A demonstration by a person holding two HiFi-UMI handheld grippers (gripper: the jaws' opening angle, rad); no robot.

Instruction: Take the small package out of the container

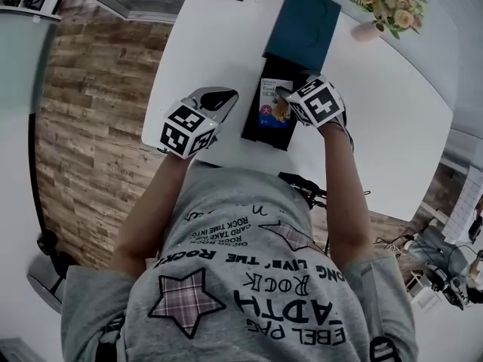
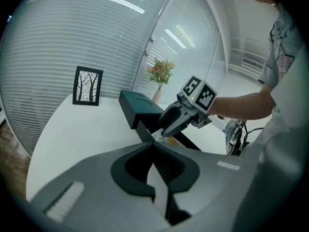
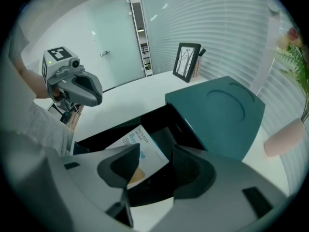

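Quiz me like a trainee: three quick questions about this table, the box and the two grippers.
1. True or false: the small package lies inside the open container.
2. Fill in: the left gripper has its jaws ____.
3. Which gripper hangs over the package? A) left gripper B) right gripper
Key: 1 true; 2 shut; 3 B.

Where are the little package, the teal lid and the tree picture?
Small white-and-blue printed package (image 3: 148,151): right gripper view, printed face.
Flat teal lid (image 1: 303,25): head view, top face.
Black-framed tree picture (image 2: 88,85): left gripper view, the print.
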